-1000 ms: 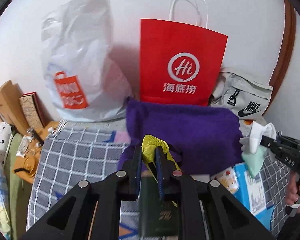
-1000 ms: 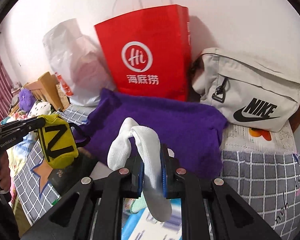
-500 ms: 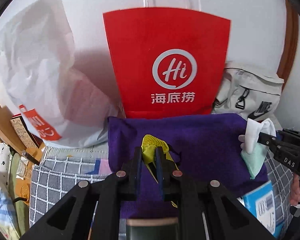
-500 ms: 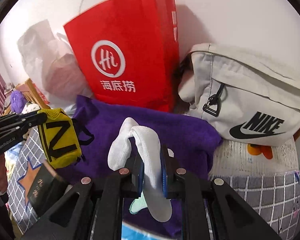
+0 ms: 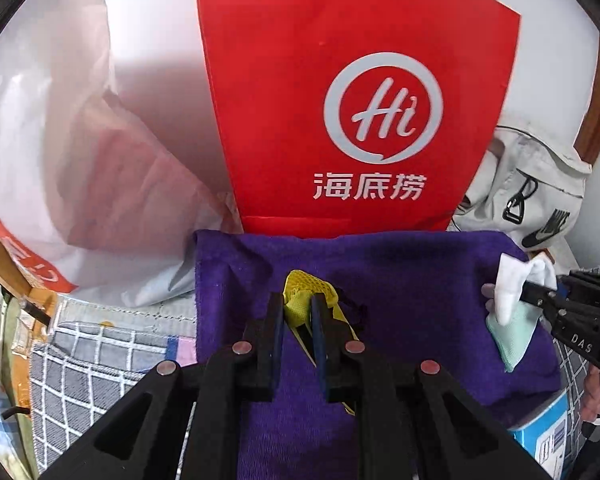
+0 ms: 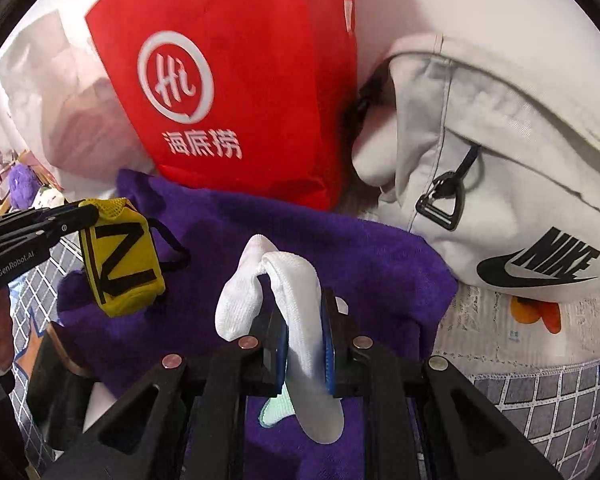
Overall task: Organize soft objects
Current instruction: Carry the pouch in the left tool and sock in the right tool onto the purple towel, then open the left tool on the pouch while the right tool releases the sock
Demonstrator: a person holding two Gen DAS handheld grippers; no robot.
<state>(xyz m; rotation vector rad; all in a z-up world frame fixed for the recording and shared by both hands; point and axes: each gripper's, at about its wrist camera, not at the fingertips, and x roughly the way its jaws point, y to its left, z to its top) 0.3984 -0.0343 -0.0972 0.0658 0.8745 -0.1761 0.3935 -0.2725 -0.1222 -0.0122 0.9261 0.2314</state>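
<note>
My left gripper (image 5: 298,304) is shut on a small yellow pouch (image 5: 305,292) with a black N, seen from the side in the right wrist view as the yellow pouch (image 6: 120,256) hanging from the left gripper (image 6: 90,212). My right gripper (image 6: 303,320) is shut on a white sock with a mint toe (image 6: 300,312); in the left wrist view the sock (image 5: 510,300) hangs from the right gripper (image 5: 526,290). Both hang just above a purple towel (image 5: 400,276) spread on the bed, also the purple towel (image 6: 356,256).
A red paper bag (image 5: 340,100) stands behind the towel against the wall, with a white plastic bag (image 5: 52,160) to its left and a white Nike bag (image 6: 500,168) to its right. A grey checked bedcover (image 5: 96,356) lies below. A blue box (image 5: 544,436) sits lower right.
Both grippers have moved forward and down toward the red bag and the towel, still carrying the pouch and the sock. The bags now fill more of each view.
</note>
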